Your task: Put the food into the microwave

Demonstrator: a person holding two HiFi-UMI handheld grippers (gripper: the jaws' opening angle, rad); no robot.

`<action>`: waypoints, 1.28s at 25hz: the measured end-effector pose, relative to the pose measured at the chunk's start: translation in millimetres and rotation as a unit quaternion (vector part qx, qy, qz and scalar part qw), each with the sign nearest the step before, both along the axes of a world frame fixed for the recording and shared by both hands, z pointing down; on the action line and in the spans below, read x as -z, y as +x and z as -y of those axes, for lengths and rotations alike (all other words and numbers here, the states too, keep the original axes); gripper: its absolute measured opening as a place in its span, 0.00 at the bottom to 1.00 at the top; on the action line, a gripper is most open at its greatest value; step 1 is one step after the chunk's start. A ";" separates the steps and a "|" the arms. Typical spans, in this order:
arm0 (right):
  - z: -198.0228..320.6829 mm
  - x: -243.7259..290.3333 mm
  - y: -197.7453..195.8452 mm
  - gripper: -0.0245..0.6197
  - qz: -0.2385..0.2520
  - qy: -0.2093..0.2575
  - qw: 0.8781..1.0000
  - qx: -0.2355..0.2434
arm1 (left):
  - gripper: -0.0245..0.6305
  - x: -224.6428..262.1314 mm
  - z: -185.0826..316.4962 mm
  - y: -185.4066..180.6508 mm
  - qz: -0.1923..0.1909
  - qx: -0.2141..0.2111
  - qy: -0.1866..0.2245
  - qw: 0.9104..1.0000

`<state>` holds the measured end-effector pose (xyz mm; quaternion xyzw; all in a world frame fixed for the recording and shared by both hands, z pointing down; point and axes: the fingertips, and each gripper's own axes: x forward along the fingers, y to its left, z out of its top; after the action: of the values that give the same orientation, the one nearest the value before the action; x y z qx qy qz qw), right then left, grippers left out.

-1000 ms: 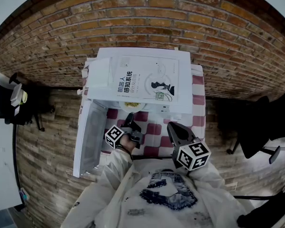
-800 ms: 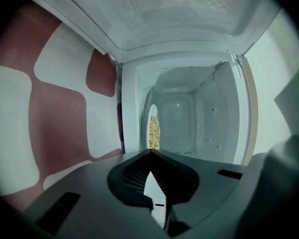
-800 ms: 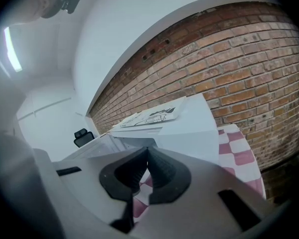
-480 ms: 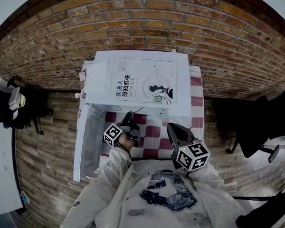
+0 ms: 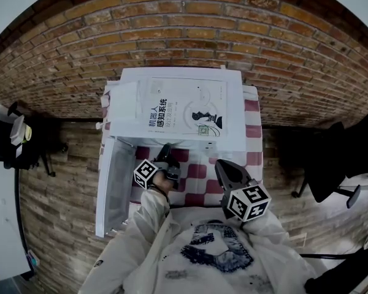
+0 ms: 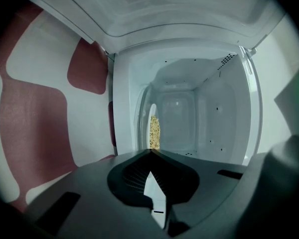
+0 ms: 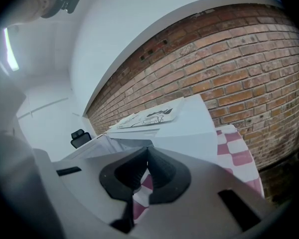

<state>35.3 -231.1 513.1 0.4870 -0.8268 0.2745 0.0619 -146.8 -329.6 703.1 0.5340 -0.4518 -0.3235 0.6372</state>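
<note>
Yellow grainy food [image 6: 154,132] lies on a white round plate [image 6: 150,112] inside the cavity of the white box-shaped microwave oven [image 5: 234,112], low near its left wall. From the head view the plate is hidden under the oven top. The white oven door [image 5: 113,176] stands swung open to the left. A white paperback book [image 5: 178,106] lies flat on the oven. The oven rests on a red-and-white chequered tablecloth [image 5: 197,168]. A red brick wall [image 5: 184,29] stands behind, and a black office chair [image 5: 331,164] is well apart to the right.

The left gripper [image 6: 150,152] reaches into the oven mouth, jaws clamped on the plate's near rim. The right gripper [image 7: 145,151] hangs outside before the oven, jaws closed together and empty
</note>
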 end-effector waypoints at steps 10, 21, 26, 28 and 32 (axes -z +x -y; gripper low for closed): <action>-7.7 0.5 2.0 0.06 0.000 0.001 1.000 -0.002 | 0.05 4.5 1.0 -0.6 -0.003 -0.004 0.012 1.000; -23.5 1.0 -6.5 0.06 0.013 0.007 1.000 0.016 | 0.05 59.0 -26.9 7.6 0.098 -0.082 0.100 0.987; -29.7 0.0 -12.6 0.06 0.016 0.011 0.999 0.026 | 0.05 93.0 -43.7 8.9 0.181 -0.115 0.142 0.966; -31.5 0.3 -14.4 0.06 0.018 0.012 0.999 0.029 | 0.05 104.7 -49.1 8.0 0.205 -0.117 0.152 0.960; -35.0 0.2 -18.7 0.06 0.018 0.016 0.999 0.036 | 0.05 125.3 -60.7 5.7 0.253 -0.119 0.172 0.945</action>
<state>16.6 -196.1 512.9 0.4529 -0.8492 0.2670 0.0492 -141.1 -268.8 577.7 0.7497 -0.4688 -0.1719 0.4343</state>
